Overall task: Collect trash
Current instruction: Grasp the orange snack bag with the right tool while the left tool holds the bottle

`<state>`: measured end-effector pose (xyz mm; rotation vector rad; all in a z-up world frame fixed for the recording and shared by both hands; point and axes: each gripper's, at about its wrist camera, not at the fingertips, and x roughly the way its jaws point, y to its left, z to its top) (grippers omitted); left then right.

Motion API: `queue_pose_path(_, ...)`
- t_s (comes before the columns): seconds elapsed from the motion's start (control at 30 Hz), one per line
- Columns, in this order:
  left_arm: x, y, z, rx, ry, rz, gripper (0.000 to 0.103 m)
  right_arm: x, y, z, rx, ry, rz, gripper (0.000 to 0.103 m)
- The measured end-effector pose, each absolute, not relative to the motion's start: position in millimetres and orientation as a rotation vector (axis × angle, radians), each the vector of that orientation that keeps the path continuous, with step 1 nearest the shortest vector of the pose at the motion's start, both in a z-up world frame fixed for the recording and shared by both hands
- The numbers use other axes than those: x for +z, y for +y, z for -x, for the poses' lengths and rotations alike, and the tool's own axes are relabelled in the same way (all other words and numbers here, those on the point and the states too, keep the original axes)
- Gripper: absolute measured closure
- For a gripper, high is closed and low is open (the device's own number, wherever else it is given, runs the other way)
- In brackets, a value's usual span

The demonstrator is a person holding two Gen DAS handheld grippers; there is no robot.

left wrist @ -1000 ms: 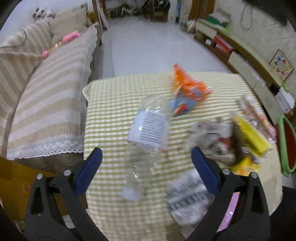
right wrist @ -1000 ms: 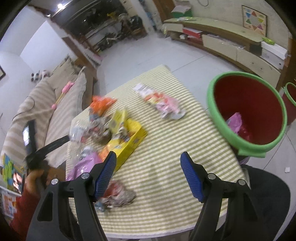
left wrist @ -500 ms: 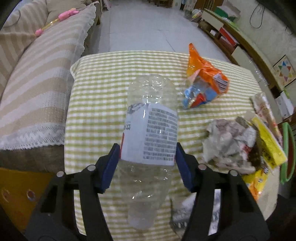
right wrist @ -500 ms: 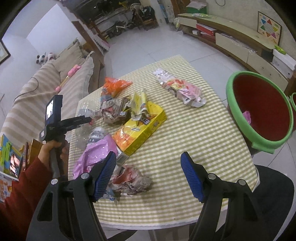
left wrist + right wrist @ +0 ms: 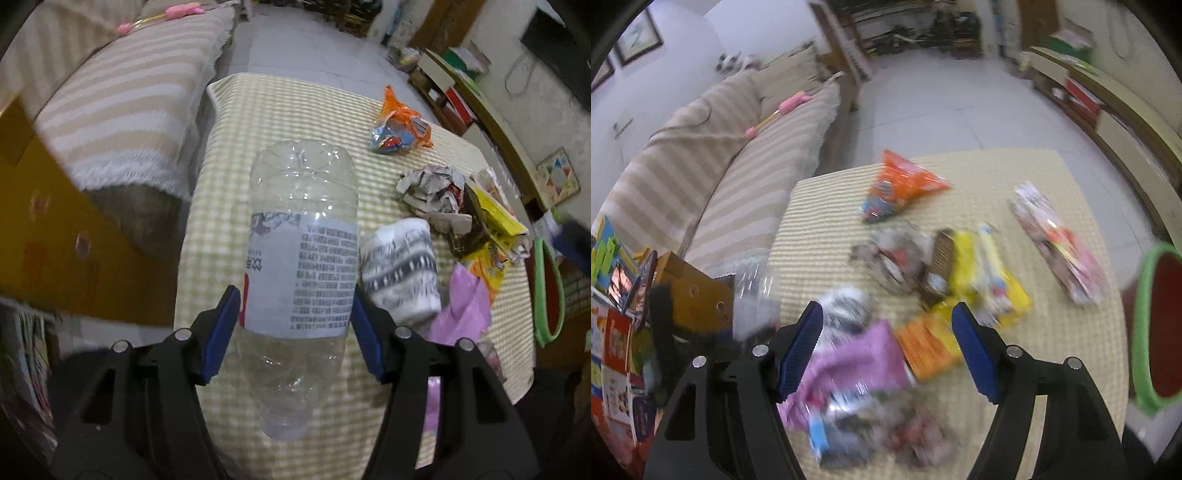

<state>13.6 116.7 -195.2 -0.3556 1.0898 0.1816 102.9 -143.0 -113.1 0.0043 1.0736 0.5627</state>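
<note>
So compared to a second ago, the left gripper has gone from standing wide open over the table to being clamped on the clear plastic bottle, and the bottle now fills the middle of the left wrist view instead of lying blurry on the cloth. The blue pads press on both sides of its white label, base pointing up the frame, neck end hanging down toward the bottom. The bottle looks held just over the left half of the checked tablecloth.

The right gripper has swung over too; the bin that filled the right of its view is now only a sliver. Its jaws stand apart with nothing between the pads, hovering over the pink plastic bag low in the frame. That whole view is pretty smeared.

The rest of the trash sits on the table: an orange snack bag upper right in the left view, crumpled newspaper below it, a yellow box further right, and a white patterned cup just right of the bottle. The green-rimmed red bin peeks in at the right edge of the right view.
</note>
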Motion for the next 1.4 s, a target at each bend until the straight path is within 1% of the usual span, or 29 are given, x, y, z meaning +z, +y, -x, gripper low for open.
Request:
queue_pose_path(0.27, -200, 119, 19, 0.175, 1.036, 0.418, 0.045, -150, -80, -159, 0.568, 1.154, 0.100, 0.033)
queue_pose_path(0.37, -200, 129, 29, 0.168, 1.012, 0.469, 0.045, -157, -74, -181, 0.535, 1.181, 0.049, 0.032)
queue_pose_path(0.47, -202, 137, 32, 0.170, 0.993, 0.524, 0.045, -160, -71, -207, 0.485, 1.197, -0.014, 0.023)
queue_pose_path(0.63, -202, 141, 36, 0.159, 0.958, 0.556, 0.045, -176, -60, -249, 0.404, 1.261, -0.128, 0.022)
queue_pose_path(0.97, -207, 145, 34, 0.132, 0.951, 0.574, 0.045, -205, -50, -309, 0.253, 1.338, -0.239, 0.021)
queue_pose_path(1.03, -207, 145, 34, 0.132, 0.954, 0.569, 0.045, -208, -50, -313, 0.251, 1.347, -0.245, 0.026)
queue_pose_path(1.07, -207, 144, 34, 0.132, 0.957, 0.567, 0.045, -209, -50, -315, 0.255, 1.349, -0.241, 0.040)
queue_pose_path(1.1, -207, 144, 34, 0.132, 0.960, 0.565, 0.045, -210, -49, -316, 0.266, 1.355, -0.235, 0.050)
queue_pose_path(1.23, -209, 141, 30, 0.132, 0.978, 0.552, 0.045, -202, -61, -306, 0.313, 1.335, -0.239, 0.051)
queue_pose_path(1.4, -214, 136, 25, 0.128, 1.005, 0.530, 0.045, -172, -88, -270, 0.464, 1.289, -0.315, 0.051)
